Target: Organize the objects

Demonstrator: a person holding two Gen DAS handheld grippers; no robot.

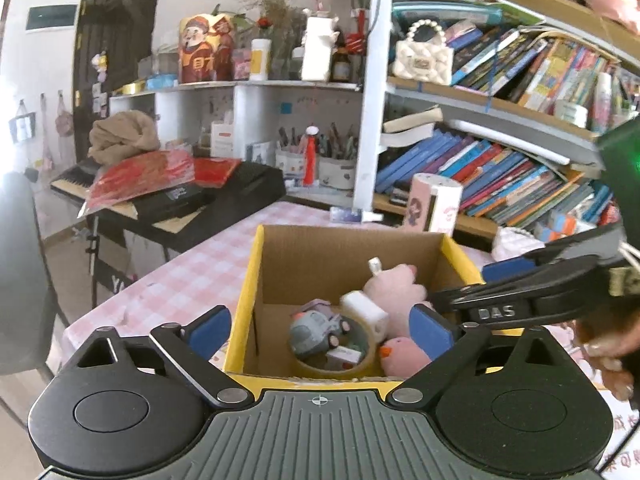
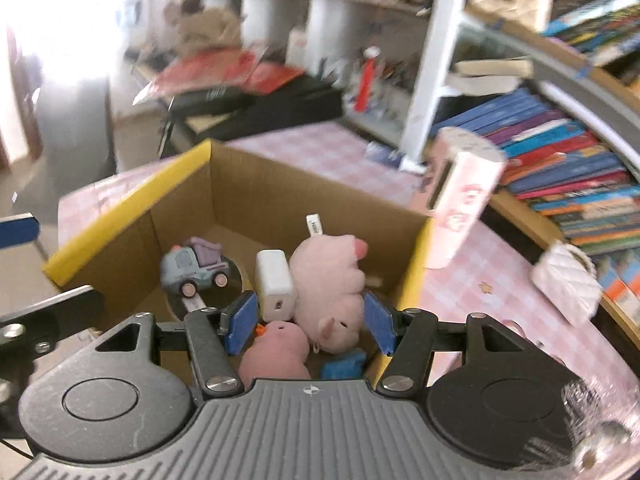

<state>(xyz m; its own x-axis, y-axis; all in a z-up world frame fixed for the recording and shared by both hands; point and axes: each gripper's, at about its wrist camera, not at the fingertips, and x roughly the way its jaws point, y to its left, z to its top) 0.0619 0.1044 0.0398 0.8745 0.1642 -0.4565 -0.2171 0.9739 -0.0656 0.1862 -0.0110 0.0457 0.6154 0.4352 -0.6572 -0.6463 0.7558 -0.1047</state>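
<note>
A yellow-rimmed cardboard box (image 1: 250, 280) (image 2: 180, 168) stands on the pink checked table. Inside lie a pink plush pig (image 1: 394, 286) (image 2: 328, 280), a pink chick plush (image 1: 404, 356) (image 2: 276, 354), a white charger (image 1: 366, 310) (image 2: 274, 284), a grey toy truck (image 1: 316, 328) (image 2: 196, 270) and a tape roll (image 1: 360, 364). My left gripper (image 1: 320, 328) is open and empty at the box's near rim. My right gripper (image 2: 310, 322) is open and empty, just above the plush toys; in the left wrist view its body comes in from the right (image 1: 520, 300).
A pink cylindrical container (image 1: 434, 204) (image 2: 464, 200) stands on the table behind the box. A white quilted purse (image 2: 568, 280) lies at the right. Bookshelves (image 1: 500, 176) line the right side. A keyboard piled with red bags (image 1: 160, 184) stands beyond the table's left edge.
</note>
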